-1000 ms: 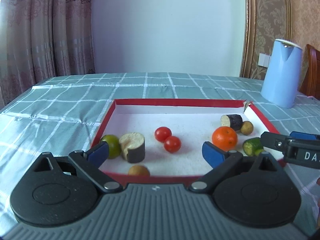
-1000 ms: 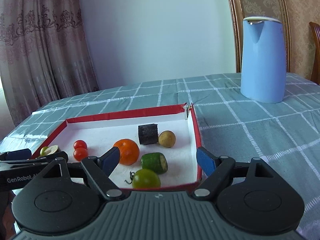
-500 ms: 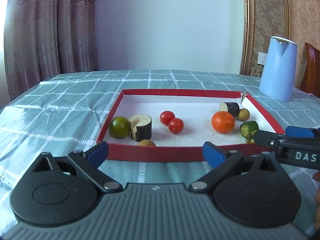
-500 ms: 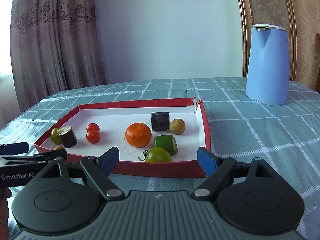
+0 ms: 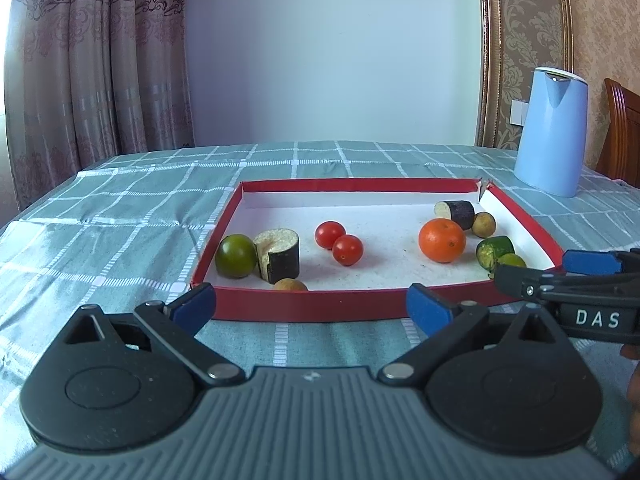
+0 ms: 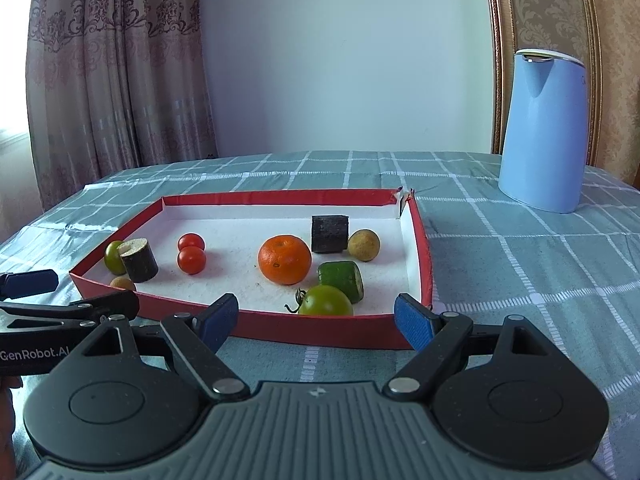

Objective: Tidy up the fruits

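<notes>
- Hovering short of the red tray [image 6: 320,334], the right gripper [image 6: 316,320] and left gripper [image 5: 312,306] keep jaws spread, empty, apparently ready to pick.
- Fruits, including an orange [image 6: 285,259], lie scattered inside the tray on the desk [image 6: 520,264].

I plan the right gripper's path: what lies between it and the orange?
In the right wrist view, the tray's red front wall and a green tomato lie between the open right gripper and the orange.

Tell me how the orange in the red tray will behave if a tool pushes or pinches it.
The orange is round and rests on the flat white floor of the red tray, so a push would probably roll it, perhaps into the cucumber piece beside it. Its peel looks firm and dimpled, so pinching should hold without much slipping.
</notes>
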`<state>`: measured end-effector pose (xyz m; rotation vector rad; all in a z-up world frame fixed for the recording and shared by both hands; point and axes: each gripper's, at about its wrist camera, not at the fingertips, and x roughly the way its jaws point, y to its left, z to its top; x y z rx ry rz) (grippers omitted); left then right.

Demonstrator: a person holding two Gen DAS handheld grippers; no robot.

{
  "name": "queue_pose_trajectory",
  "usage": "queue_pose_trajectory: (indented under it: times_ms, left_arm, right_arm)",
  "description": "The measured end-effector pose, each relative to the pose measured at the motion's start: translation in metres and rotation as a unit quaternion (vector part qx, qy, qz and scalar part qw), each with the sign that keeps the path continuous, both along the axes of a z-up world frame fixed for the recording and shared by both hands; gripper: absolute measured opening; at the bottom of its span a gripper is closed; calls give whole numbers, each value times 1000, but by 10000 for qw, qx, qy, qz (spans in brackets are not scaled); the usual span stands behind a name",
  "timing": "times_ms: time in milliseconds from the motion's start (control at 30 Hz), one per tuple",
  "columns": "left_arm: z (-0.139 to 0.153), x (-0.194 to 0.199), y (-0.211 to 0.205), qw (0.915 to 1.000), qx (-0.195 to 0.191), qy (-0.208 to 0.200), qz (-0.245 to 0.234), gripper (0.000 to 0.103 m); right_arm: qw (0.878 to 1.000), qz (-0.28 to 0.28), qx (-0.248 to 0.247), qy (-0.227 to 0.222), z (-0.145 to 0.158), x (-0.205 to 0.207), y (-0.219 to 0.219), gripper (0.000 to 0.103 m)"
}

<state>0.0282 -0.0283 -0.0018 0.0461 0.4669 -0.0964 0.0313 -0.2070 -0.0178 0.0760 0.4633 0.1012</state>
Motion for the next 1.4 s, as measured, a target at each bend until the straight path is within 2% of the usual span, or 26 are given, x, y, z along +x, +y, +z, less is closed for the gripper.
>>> queue_pose_trajectory:
  times_ms: [633, 900, 1067, 1200, 1400]
  left_arm:
    - [0, -2, -1, 10000, 43, -39, 0, 102]
    - [2, -3, 1, 9999, -57, -98, 14, 103]
    - [4, -8, 1, 9995, -104, -287, -57, 103]
    - [7, -14, -1, 9982, 32, -597, 98, 103]
    - [6, -9, 1, 9990, -31, -436, 38, 103]
  right_arm:
    - [9999, 38, -95, 2, -1, 0, 3, 86]
    - [9999, 45, -97, 3, -1, 0, 4, 86]
    - [9999, 57, -92, 2, -1, 0, 4, 86]
    - [9999, 59, -93, 2, -1, 0, 4, 86]
    - [9999, 63, -109, 0, -1, 0, 4, 86]
